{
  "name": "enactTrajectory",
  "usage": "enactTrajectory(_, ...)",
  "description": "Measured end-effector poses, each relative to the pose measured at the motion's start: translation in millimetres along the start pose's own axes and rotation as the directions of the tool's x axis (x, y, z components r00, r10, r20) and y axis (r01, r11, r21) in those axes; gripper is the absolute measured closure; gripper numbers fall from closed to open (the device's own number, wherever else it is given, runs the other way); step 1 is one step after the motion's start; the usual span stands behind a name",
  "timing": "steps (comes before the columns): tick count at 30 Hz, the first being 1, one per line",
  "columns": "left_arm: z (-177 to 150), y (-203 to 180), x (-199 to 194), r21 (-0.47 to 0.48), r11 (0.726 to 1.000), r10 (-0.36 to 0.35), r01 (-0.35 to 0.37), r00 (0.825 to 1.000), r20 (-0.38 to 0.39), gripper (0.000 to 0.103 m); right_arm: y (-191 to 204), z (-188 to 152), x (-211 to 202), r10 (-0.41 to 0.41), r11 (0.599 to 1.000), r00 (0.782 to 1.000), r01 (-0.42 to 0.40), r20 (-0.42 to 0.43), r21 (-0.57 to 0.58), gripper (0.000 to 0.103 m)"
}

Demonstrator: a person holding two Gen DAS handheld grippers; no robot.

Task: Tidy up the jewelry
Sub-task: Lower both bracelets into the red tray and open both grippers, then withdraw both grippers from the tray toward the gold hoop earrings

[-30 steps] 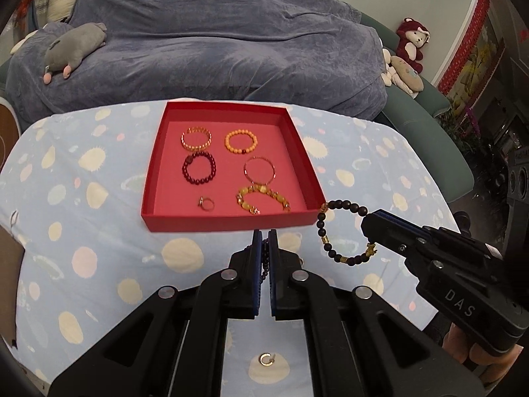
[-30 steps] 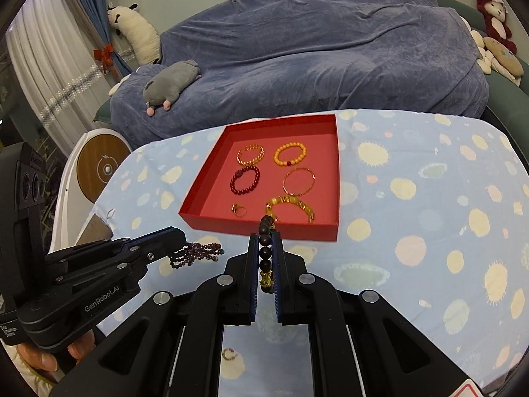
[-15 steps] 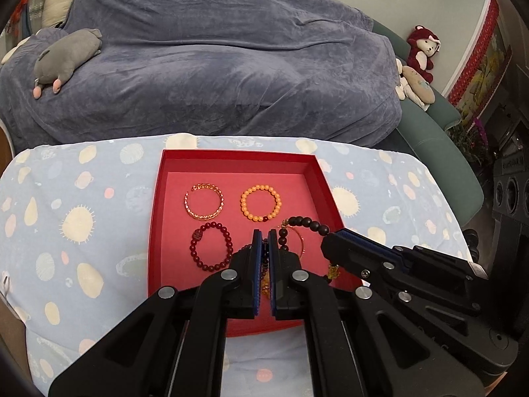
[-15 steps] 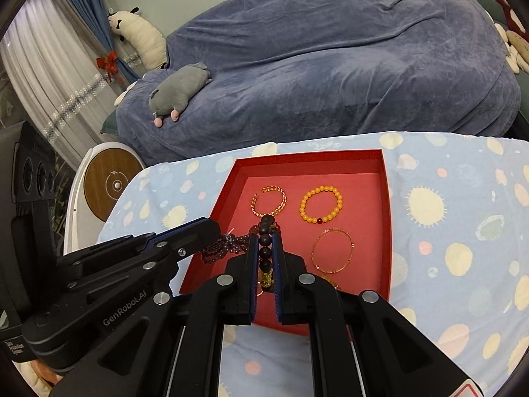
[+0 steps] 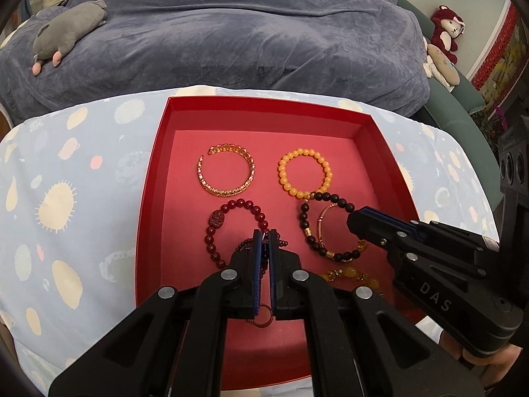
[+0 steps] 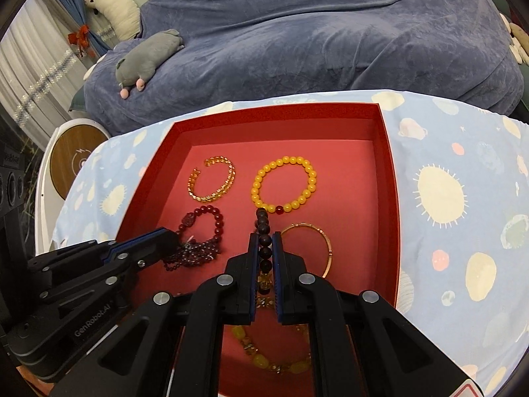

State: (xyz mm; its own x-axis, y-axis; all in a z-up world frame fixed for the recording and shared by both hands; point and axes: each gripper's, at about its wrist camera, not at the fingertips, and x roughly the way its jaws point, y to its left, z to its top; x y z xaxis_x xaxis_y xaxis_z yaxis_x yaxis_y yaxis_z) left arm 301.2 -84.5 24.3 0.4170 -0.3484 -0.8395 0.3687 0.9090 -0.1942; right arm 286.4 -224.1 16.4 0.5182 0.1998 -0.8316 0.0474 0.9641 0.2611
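i hold both grippers over the red tray [image 5: 150, 198], each with a bracelet pinched in it. my left gripper [image 5: 265, 241], jaws nearly together, grips the dark purple strand [image 6: 195, 252], which hangs bunched low over the tray's near-left part, just beside the red bead bracelet [image 5: 231, 228]. my right gripper [image 6: 265, 243], jaws narrow, clamps the black bead bracelet [image 5: 325, 228], its loop dangling above the thin gold bangle [image 6: 317, 248] toward the tray's right side. already lying in the tray: a gold cuff [image 5: 227, 174] and an orange bead bracelet [image 5: 305, 172] nearer the far edge, a yellow stone bracelet [image 6: 274, 357] by the near edge and a small ring [image 5: 263, 317] under my left jaws. both carried pieces look light and limp on their cord, i judge, so they will swing and collapse where released; the round beads seem slippery, so the best hold is across one bead or between two. i would lower each onto bare tray floor, clear of the pieces already there, before opening.
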Motion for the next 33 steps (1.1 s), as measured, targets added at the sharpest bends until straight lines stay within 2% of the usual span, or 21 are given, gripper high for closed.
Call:
enactTrajectory(2, -2, 1, 1, -0.001, 1.000, 0.012, -0.012, 1.000, 0.000, 0.098, -1, 0, 1, -0.029, 1.000, 1.000, 0.029, 0.007, -0.003, 0.093)
enactTrajectory(3, -4, 1, 0, -0.003, 1.000, 0.017, -0.017, 1.000, 0.006, 0.093, -2, 0, -1, -0.048, 0.999, 0.999, 0.048, 0.016, -0.004, 0.087)
enactTrajectory(4, -5, 1, -3, -0.009, 1.000, 0.018, -0.018, 1.000, 0.015, 0.082, -1, 0, -3, -0.060, 0.998, 0.998, 0.060, 0.026, -0.008, 0.084)
enactTrajectory(5, -7, 1, -5, -0.015, 1.000, 0.023, -0.022, 0.999, 0.027, 0.074, 0, -1, -7, -0.069, 0.998, 0.997, 0.070, 0.039, -0.011, 0.075)
enactTrajectory(6, -9, 0, -10, -0.021, 0.999, 0.035, -0.034, 0.998, 0.044, 0.057, 2, -2, -12, -0.076, 0.997, 0.996, 0.077, 0.053, -0.011, 0.065)
enactTrajectory(7, -12, -2, -14, -0.022, 0.999, 0.045, -0.044, 0.997, 0.063, 0.049, 3, -4, -18, -0.076, 0.997, 0.995, 0.077, 0.066, -0.011, 0.061)
enactTrajectory(9, -15, -4, -24, -0.015, 0.998, 0.068, -0.067, 0.994, 0.088, 0.046, 6, -6, -28, -0.091, 0.996, 0.993, 0.092, 0.080, -0.007, 0.059)
enactTrajectory(12, -20, -5, -36, -0.027, 0.998, 0.065, -0.063, 0.994, 0.091, 0.045, 6, -12, -42, -0.072, 0.997, 0.994, 0.071, 0.086, 0.014, 0.059)
enactTrajectory(16, -29, -11, -56, -0.012, 0.997, 0.079, -0.078, 0.991, 0.109, 0.045, 14, -20, -62, -0.086, 0.996, 0.991, 0.086, 0.103, 0.003, 0.059)
enactTrajectory(24, -50, -22, -91, -0.008, 0.997, 0.071, -0.071, 0.990, 0.125, 0.045, 24, -40, -100, -0.100, 0.995, 0.986, 0.102, 0.135, -0.004, 0.056)
enactTrajectory(33, -81, -32, -111, -0.003, 0.998, 0.062, -0.062, 0.992, 0.114, 0.045, 31, -76, -122, -0.117, 0.993, 0.984, 0.120, 0.133, -0.014, 0.055)
